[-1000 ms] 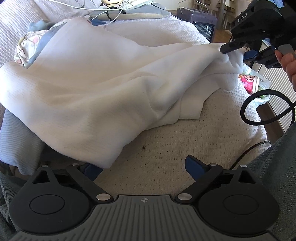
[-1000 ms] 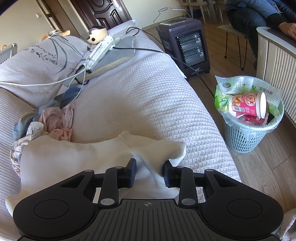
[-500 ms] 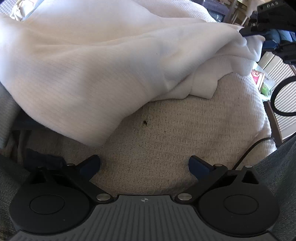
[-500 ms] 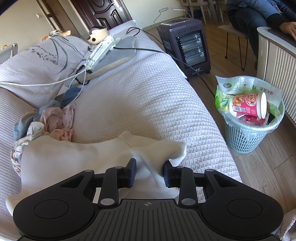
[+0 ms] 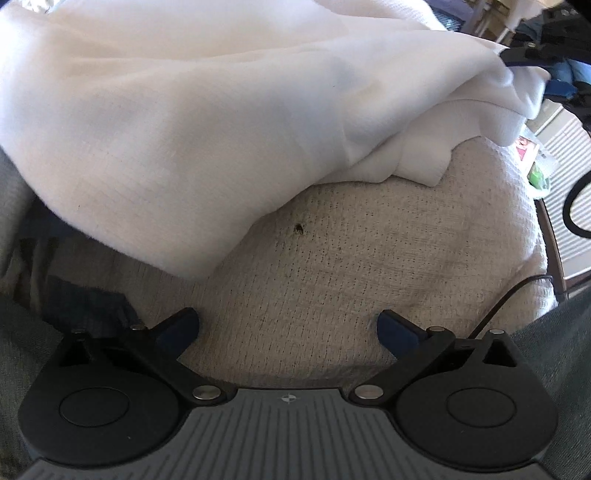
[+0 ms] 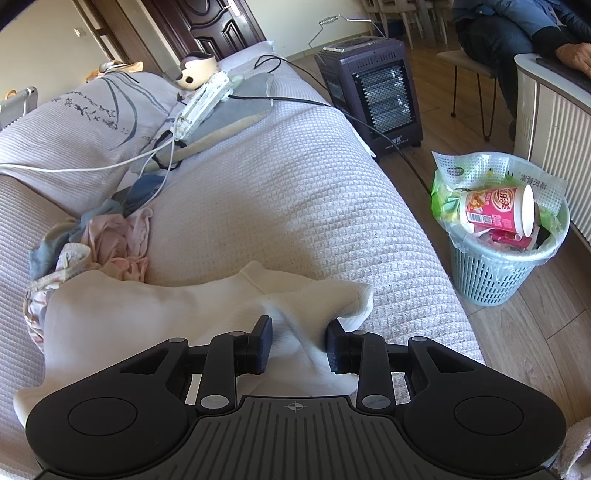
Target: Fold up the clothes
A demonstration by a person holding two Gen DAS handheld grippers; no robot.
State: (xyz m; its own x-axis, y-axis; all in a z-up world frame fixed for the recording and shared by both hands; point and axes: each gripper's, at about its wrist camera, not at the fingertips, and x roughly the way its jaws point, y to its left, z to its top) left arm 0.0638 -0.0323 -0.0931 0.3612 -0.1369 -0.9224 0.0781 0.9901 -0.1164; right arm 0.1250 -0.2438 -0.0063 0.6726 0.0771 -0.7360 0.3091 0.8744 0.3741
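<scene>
We have dipped our left tool (image 5: 288, 326) toward the sofa's (image 6: 295, 206) front edge, jaws wide and empty (garment hem just beyond). Our right tool (image 6: 297, 343) stays clamped on the white garment's (image 6: 155, 317) corner, so the fold awaits a second grip.

Sunlit rm: wood floor (image 6: 517, 332), dark door (image 6: 207, 26), waffle-cover sofa (image 6: 277, 184), heater (image 6: 373, 88), bin (image 6: 491, 273) by radiator (image 6: 561, 147).
</scene>
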